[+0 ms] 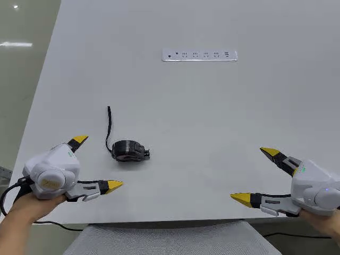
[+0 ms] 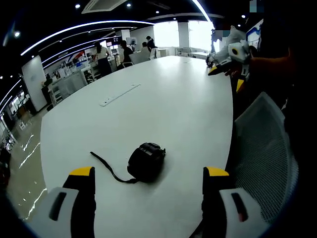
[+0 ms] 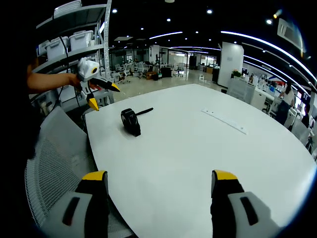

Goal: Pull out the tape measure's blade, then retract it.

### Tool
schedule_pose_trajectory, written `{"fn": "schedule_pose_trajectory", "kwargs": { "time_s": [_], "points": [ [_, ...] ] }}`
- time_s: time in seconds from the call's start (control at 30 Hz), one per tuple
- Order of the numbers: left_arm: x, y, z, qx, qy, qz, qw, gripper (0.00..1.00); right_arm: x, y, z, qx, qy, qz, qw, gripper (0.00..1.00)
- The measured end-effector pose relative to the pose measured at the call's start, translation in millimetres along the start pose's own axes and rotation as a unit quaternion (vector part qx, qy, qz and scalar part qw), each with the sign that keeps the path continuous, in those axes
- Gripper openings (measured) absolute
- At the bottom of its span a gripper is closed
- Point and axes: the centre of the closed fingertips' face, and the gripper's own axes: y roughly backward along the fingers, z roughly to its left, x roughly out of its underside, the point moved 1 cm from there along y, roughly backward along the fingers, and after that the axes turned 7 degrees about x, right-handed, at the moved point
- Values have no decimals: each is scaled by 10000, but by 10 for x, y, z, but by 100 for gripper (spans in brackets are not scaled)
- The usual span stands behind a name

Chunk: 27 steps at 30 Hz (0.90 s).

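The tape measure lies on the white counter near the front edge, its black strap trailing back. The left tool hovers just beside it, jaws apart, empty. The right tool is well apart, jaws spread. A power strip lies farther back

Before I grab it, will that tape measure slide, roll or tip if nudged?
Lying on its side, the tape measure probably won't roll or tip. On the smooth table it may slide. Its thin strap looks floppy, likely to trail.
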Motion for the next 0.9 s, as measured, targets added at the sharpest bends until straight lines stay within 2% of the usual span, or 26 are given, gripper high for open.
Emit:
{"fn": "schedule_pose_trajectory", "kwargs": {
  "time_s": [0.2, 0.5, 0.9],
  "points": [
    [30, -84, 28, 204, -315, 214, 9991, 82, -29, -38, 4, -104, 162, 8, 9998, 83],
    [41, -208, 22, 484, -568, 395, 9964, 73, -72, -114, 8, -277, 366, 5, 9989, 74],
    [52, -380, 55, 813, -932, 589, 9906, 64, -114, -304, 43, -555, 633, 53, 9964, 67]
  ]
}}
